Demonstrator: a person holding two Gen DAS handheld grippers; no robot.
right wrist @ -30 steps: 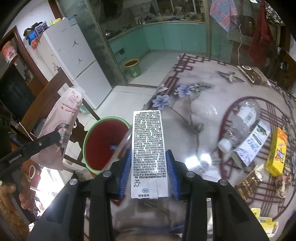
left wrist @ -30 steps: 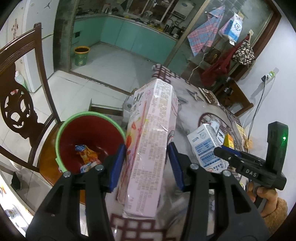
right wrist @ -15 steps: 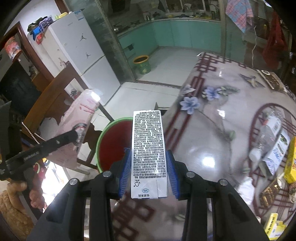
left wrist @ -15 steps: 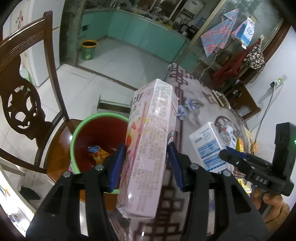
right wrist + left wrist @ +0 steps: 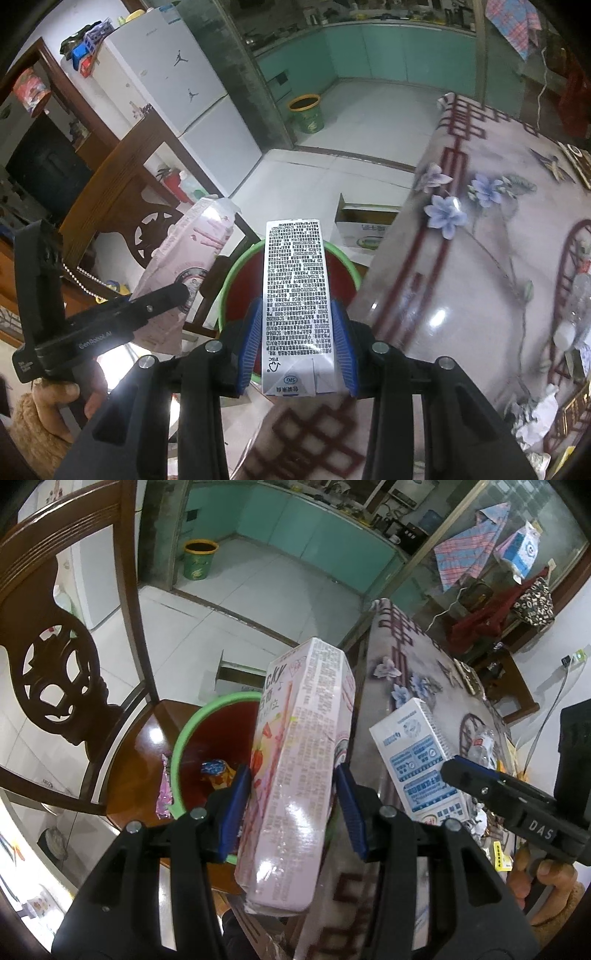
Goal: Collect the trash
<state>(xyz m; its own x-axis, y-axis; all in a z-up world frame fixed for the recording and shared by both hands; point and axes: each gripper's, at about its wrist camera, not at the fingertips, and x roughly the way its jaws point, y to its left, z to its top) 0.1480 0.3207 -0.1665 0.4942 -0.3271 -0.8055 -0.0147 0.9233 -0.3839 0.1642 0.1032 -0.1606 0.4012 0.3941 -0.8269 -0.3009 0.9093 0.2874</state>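
My left gripper (image 5: 293, 805) is shut on a tall pink snack box (image 5: 299, 768), held over the table edge beside a red bin with a green rim (image 5: 192, 731). The bin stands on a wooden chair seat and holds a few wrappers (image 5: 216, 771). My right gripper (image 5: 298, 341) is shut on a white milk carton (image 5: 295, 295) with black print, held above the same bin (image 5: 347, 266). The carton (image 5: 417, 757) also shows at the right of the left wrist view, and the pink box (image 5: 184, 269) at the left of the right wrist view.
A carved wooden chair back (image 5: 55, 672) rises left of the bin. The flowered table (image 5: 480, 258) carries a clear bottle (image 5: 580, 306), wrappers and small boxes at the right. An open cardboard box (image 5: 365, 225) lies on the tiled floor; a yellow bucket (image 5: 306, 114) stands farther off.
Both grippers have moved off the table toward the bin, each keeping its box. The bin now lies closer under the carton, and the table's trash has slid to the right edge of view.
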